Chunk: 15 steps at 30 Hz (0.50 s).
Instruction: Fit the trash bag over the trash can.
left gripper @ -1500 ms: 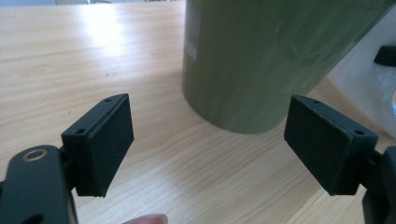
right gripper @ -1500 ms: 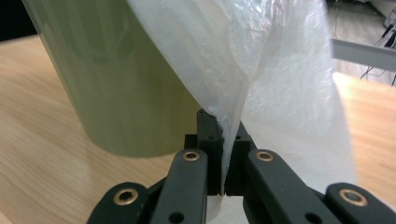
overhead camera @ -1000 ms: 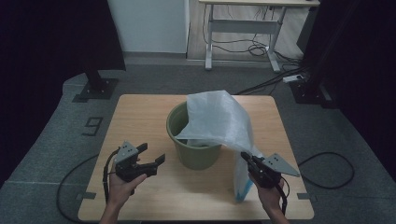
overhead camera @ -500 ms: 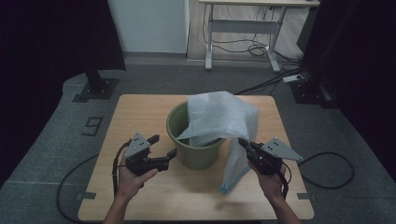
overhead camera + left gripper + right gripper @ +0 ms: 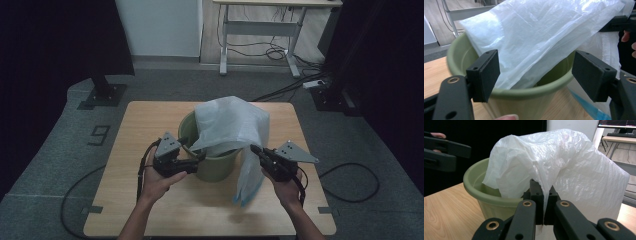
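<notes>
A green plastic bin (image 5: 215, 167) (image 5: 519, 100) (image 5: 486, 195) stands on the wooden table (image 5: 145, 125). A white plastic bag (image 5: 227, 125) (image 5: 536, 37) (image 5: 564, 167) lies draped over its rim, with one end hanging down the right side toward the tabletop. My right gripper (image 5: 256, 150) (image 5: 545, 202) is shut on a fold of the bag, just right of the bin. My left gripper (image 5: 198, 156) (image 5: 536, 75) is open at the bin's near left rim, its jaws on either side of the bag's lower edge without touching it.
A desk frame (image 5: 260, 35) and cables lie on the floor beyond the table. A black stand base (image 5: 102, 92) sits at the far left. The tabletop in front of the bin is bare wood.
Both grippers have moved forward and up toward the bin. The right one has lifted the bag's hanging end higher. The left one has reached the bin's rim.
</notes>
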Available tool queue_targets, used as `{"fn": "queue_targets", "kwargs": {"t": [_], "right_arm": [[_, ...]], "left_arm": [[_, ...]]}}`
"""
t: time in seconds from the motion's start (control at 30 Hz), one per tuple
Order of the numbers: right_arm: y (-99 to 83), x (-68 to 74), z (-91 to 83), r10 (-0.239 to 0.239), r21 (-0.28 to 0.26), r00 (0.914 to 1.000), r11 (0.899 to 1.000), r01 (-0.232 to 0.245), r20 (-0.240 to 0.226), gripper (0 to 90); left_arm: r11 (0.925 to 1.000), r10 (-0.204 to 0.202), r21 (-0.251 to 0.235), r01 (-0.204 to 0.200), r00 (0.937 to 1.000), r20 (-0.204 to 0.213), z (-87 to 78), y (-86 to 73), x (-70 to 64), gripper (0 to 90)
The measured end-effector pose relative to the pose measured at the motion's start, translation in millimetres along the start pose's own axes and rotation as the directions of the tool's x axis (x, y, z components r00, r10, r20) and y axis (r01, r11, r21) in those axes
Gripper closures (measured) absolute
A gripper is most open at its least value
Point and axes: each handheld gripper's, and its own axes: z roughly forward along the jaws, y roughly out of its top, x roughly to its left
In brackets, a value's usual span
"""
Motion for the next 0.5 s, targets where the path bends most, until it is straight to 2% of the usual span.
{"fn": "queue_targets", "kwargs": {"t": [0.1, 0.37, 0.5], "right_arm": [[3.2, 1.0, 0.8, -0.005, -0.001, 1.0000, 1.000, 0.005, -0.004, 88.2], [5.8, 2.6, 4.1, -0.003, 0.009, 0.9999, 1.000, 0.003, -0.015, 88.2], [6.8, 3.1, 6.5, -0.003, 0.013, 0.9998, 1.000, 0.003, -0.019, 88.2]], "left_arm": [[0.9999, 0.003, 0.011, -0.003, 1.0000, 0.001, 7.4, 1.6, -1.4, 22.4], [0.9997, -0.021, 0.012, 0.021, 0.9992, -0.033, 17.8, 4.5, 1.4, 23.3], [0.9997, -0.016, 0.020, 0.016, 0.9996, -0.024, 23.1, 9.6, -1.7, 24.3]]}}
